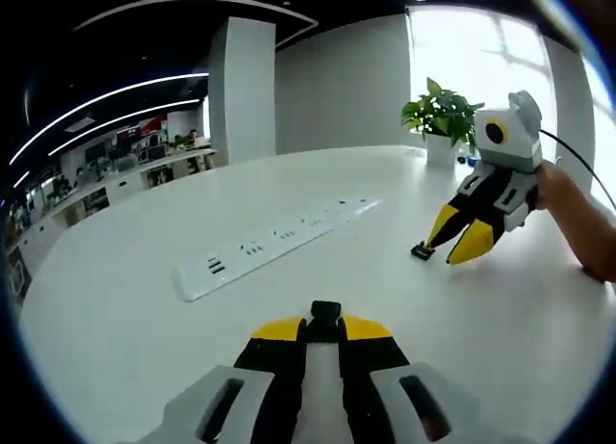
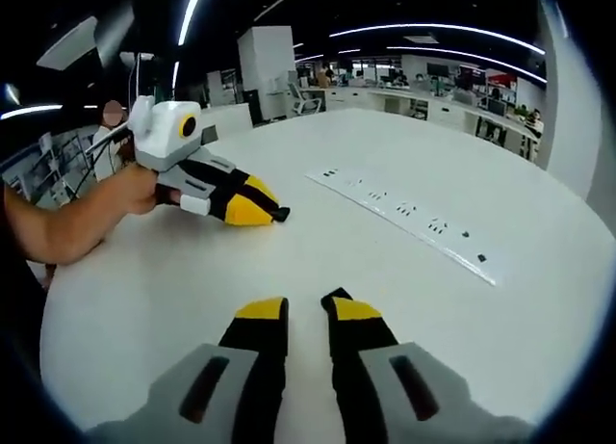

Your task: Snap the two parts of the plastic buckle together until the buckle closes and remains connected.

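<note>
My left gripper [image 1: 325,328] is shut on one black buckle part [image 1: 325,313], which sticks out past its yellow tips. From the right gripper view, the left gripper [image 2: 258,211] lies low over the white table [image 2: 173,300] with that part [image 2: 279,214] at its nose. My right gripper [image 2: 306,311] is open, with nothing between its fingers. The other black buckle part [image 2: 336,295] lies on the table, just at the tip of its right finger. In the left gripper view, the right gripper [image 1: 456,240] points down at the table beside this part [image 1: 422,251].
A long white power strip [image 1: 274,246] [image 2: 404,213] lies across the table between the two grippers. A potted plant [image 1: 443,115] stands at the far edge by a window. A person's forearms [image 1: 577,218] [image 2: 67,222] hold the grippers. Office desks stand beyond.
</note>
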The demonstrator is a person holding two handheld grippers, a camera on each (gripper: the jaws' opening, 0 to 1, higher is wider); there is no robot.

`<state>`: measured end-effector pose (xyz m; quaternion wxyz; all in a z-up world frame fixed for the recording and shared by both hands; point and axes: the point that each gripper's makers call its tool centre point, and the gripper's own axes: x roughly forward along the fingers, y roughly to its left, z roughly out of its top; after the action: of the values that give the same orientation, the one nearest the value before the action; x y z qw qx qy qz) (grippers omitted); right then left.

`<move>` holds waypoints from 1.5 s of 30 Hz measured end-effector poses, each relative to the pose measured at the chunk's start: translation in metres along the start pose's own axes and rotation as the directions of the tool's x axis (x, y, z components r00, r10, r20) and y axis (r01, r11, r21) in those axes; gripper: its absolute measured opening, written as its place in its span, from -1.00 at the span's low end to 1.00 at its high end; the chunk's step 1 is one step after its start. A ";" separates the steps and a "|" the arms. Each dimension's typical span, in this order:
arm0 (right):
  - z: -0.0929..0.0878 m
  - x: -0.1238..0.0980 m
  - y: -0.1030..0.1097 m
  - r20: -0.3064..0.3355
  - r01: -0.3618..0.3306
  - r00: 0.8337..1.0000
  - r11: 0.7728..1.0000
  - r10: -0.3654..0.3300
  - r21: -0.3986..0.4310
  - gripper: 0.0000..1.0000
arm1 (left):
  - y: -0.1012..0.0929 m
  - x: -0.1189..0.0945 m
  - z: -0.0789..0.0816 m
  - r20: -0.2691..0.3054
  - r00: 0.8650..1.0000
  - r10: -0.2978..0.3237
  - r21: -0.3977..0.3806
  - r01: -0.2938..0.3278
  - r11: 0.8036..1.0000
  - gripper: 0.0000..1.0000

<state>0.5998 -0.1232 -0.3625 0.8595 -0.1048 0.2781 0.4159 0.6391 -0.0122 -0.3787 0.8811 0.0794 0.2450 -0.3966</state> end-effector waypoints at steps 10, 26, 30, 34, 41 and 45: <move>-0.007 -0.009 0.004 -0.040 -0.041 0.998 0.998 0.043 0.042 -0.61 | 0.000 -0.001 0.000 0.000 1.000 0.000 0.001 0.000 1.000 -0.76; -0.013 -0.005 -0.002 -0.044 -0.010 0.999 0.998 0.013 0.057 -0.24 | -0.003 -0.002 -0.001 0.001 1.000 0.000 0.001 0.000 1.000 -0.76; -0.011 -0.002 -0.007 -0.030 0.019 0.999 0.999 -0.017 0.051 -0.20 | -0.003 -0.002 -0.001 0.001 1.000 0.000 0.000 0.000 1.000 -0.76; -0.003 0.002 -0.016 0.001 0.068 0.998 0.997 -0.068 0.029 -0.21 | -0.003 -0.002 -0.001 0.001 1.000 0.000 0.000 0.000 1.000 -0.76; 0.024 0.002 -0.026 0.098 0.195 0.977 0.979 -0.189 -0.055 -0.65 | -0.002 0.000 -0.001 0.001 1.000 -0.001 0.000 0.001 1.000 -0.76; 0.017 0.011 -0.018 0.070 0.186 0.981 0.979 -0.180 -0.080 -0.79 | -0.001 0.000 -0.001 0.001 1.000 0.000 0.000 0.000 1.000 -0.76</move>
<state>0.6258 -0.1200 -0.3553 0.8971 -0.1538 0.2220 0.3498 0.6378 -0.0130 -0.3790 0.8812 0.0792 0.2443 -0.3968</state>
